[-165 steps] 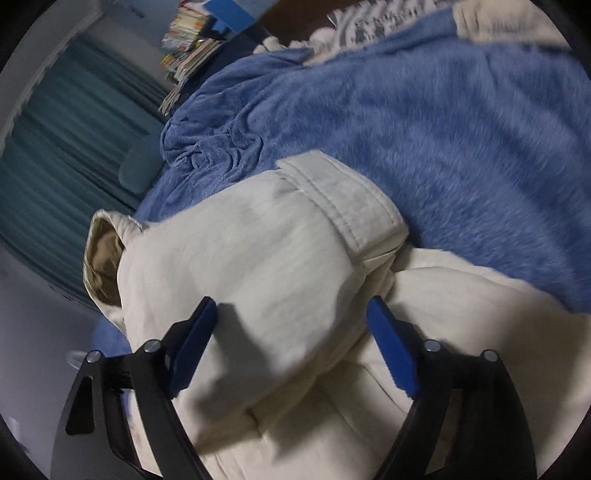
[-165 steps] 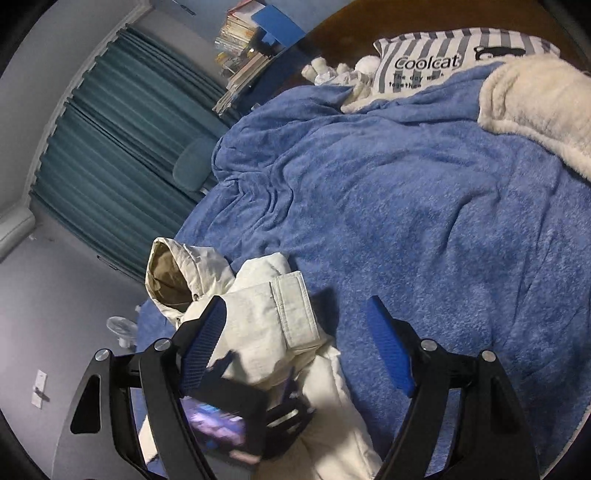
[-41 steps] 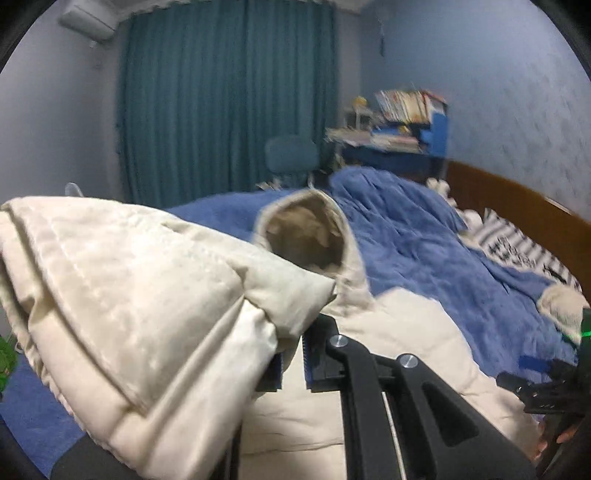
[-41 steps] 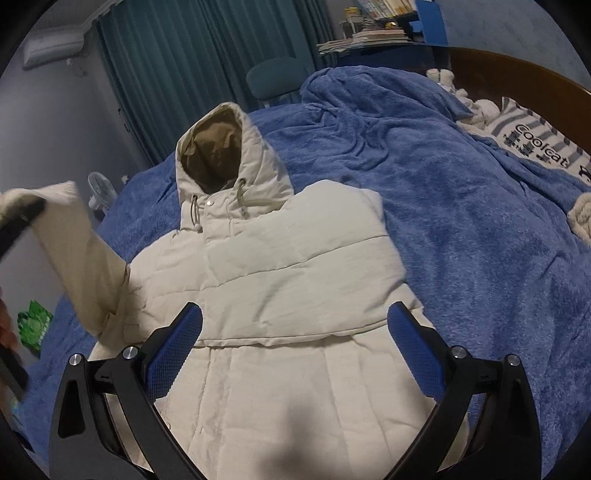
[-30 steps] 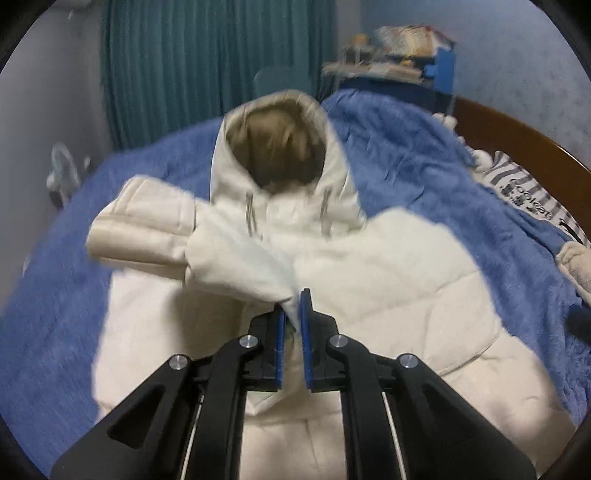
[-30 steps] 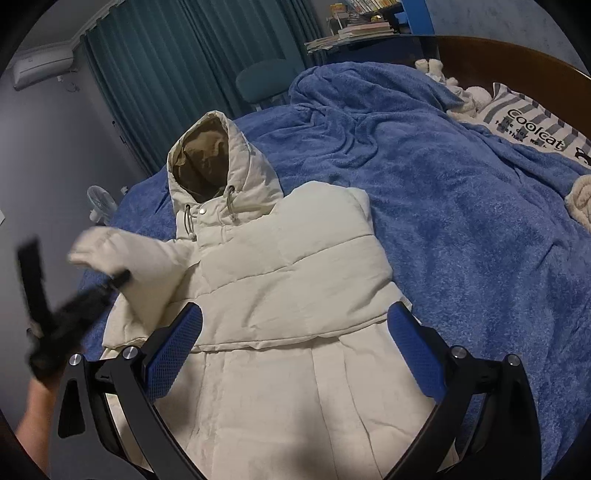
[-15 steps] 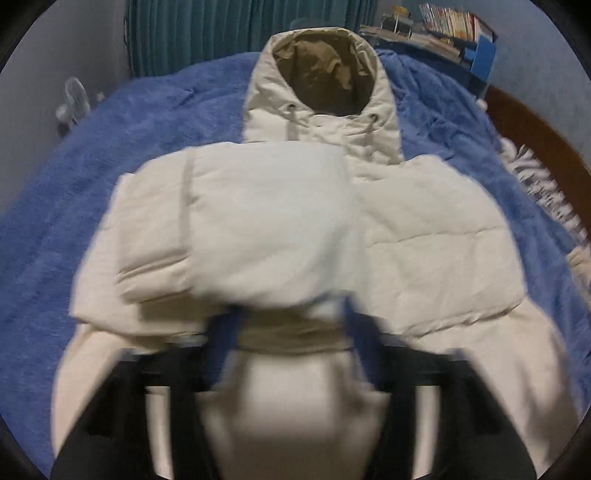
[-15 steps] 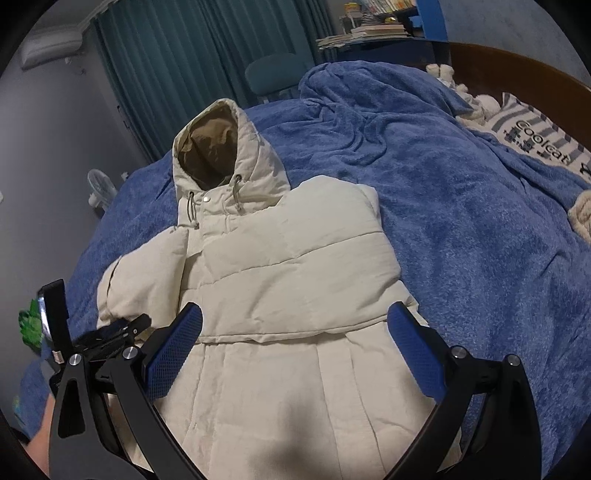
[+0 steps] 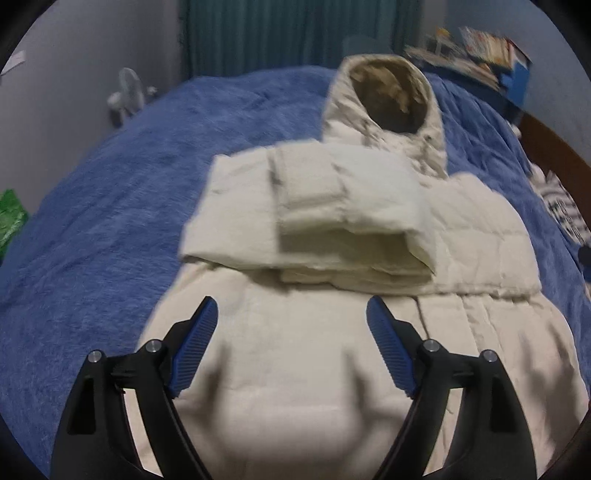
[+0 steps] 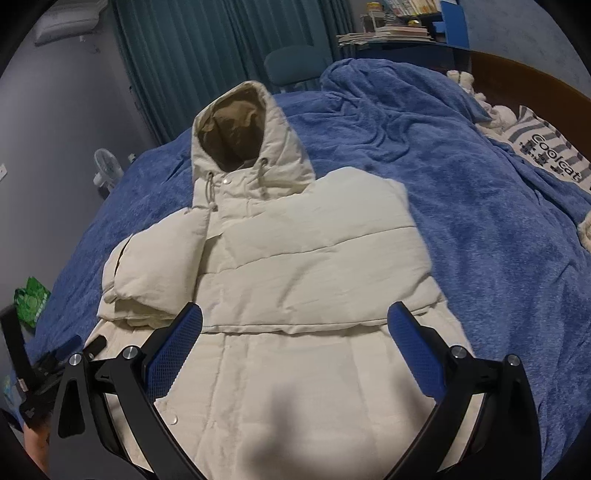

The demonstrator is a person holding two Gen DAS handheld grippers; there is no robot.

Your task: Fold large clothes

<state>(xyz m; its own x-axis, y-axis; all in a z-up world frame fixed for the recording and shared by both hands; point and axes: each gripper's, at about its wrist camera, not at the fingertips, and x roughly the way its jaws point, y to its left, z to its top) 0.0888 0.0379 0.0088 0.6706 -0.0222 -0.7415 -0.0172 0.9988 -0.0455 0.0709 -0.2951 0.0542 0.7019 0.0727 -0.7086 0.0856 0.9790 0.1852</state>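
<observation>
One cream hooded jacket (image 10: 295,266) is spread front-up on the blue blanket (image 10: 480,206), its hood (image 10: 240,133) pointed toward the curtain. Left of the jacket, one green packet (image 10: 31,301) is seen at the blanket's edge, and one small white fan (image 10: 107,168) stands beyond it. One sleeve (image 9: 332,206) is laid folded across the jacket's chest on its left side. Two grippers are counted. The left gripper (image 9: 291,347) is held above the jacket's lower front, its blue pads spread wide and gripping nothing. The right gripper (image 10: 295,350) is held likewise over the lower front, pads parted and empty. Behind the jacket, one teal curtain (image 10: 207,55) is hung along the wall, and one teal chair (image 10: 291,64) is placed before it. Right of the jacket, one striped pillow (image 10: 546,151) lettered "Coolcat" is laid against the brown headboard (image 10: 524,74), and one shelf of stacked books (image 10: 395,26) is seen beyond it.
</observation>
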